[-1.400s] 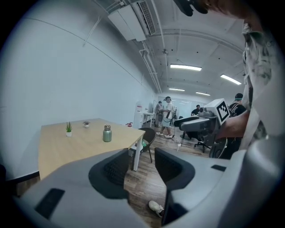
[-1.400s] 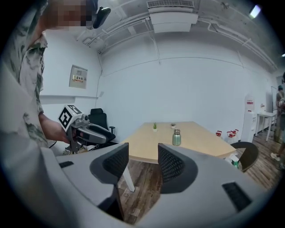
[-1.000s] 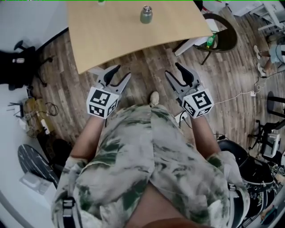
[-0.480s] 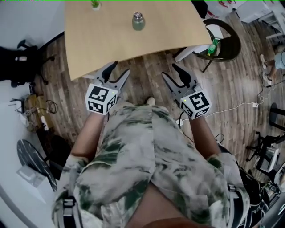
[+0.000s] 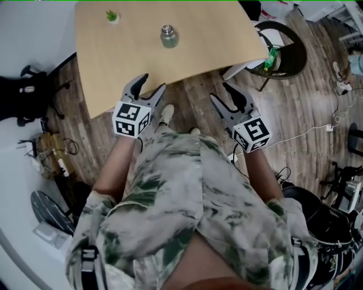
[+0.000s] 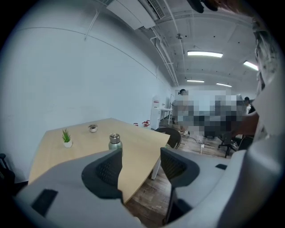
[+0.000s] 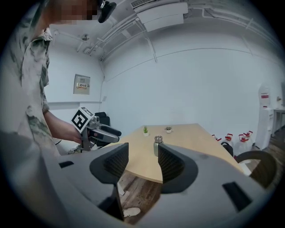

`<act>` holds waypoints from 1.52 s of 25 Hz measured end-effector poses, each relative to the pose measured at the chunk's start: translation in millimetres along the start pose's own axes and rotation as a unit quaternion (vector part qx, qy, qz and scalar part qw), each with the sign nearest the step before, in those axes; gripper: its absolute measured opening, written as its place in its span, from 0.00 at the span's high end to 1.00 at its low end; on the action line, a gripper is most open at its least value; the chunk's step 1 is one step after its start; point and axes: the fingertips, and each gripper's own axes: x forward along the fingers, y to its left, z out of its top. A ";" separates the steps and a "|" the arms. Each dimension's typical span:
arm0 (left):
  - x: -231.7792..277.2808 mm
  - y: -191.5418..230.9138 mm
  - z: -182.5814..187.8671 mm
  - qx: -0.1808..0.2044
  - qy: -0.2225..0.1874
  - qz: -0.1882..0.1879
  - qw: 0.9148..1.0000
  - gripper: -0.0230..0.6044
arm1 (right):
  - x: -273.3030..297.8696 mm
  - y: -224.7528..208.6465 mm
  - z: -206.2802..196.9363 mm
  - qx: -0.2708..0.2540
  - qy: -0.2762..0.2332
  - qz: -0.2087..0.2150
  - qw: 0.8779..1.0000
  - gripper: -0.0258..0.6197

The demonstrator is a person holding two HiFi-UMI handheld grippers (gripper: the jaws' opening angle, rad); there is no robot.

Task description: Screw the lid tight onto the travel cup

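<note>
Left claw (image 5: 153,83), right claw (image 5: 220,91) empty; table (image 5: 198,39), cup (image 5: 168,35), plant (image 5: 112,16)

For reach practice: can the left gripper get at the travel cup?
Probably not yet: left gripper, empty jaws just opening, is at the table edge, travel cup farther in; nothing blocks it.

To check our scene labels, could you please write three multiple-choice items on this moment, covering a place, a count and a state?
1. The travel cup stands: A on the floor; B on the table; C on a chair.
2. Small plant pots on the table: A one; B two; C four.
3. The right hand-held gripper is: A shut on the cup; B shut on a lid; C open and empty.
Answers: 1 B, it stands on the tabletop; 2 B, both gripper views show two; 3 C, its jaws stand apart, nothing between.
</note>
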 end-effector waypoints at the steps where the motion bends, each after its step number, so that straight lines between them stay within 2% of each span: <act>1: 9.8 8.3 1.9 0.001 0.001 -0.002 1.000 0.54 | 3.9 -6.5 0.6 0.003 0.002 -0.007 1.000 0.61; 9: 75.1 76.6 10.8 0.028 0.009 -0.027 0.999 0.47 | 46.3 -33.7 11.8 0.018 0.019 -0.056 0.998 0.61; 16: 130.6 108.6 4.3 0.046 0.029 -0.068 0.996 0.45 | 81.2 -48.1 24.0 0.023 0.028 -0.089 0.995 0.61; 27: 195.5 149.0 -28.2 0.058 0.067 -0.101 0.991 0.40 | 113.2 -44.4 22.8 0.035 0.055 -0.140 0.988 0.61; 33: 224.8 153.8 -31.2 0.068 0.074 -0.133 0.986 0.39 | 132.2 -42.0 23.9 0.041 0.070 -0.162 0.983 0.61; 38: 250.4 154.4 -42.4 0.092 0.081 -0.160 0.979 0.38 | 138.8 -38.3 21.9 0.058 0.086 -0.185 0.977 0.61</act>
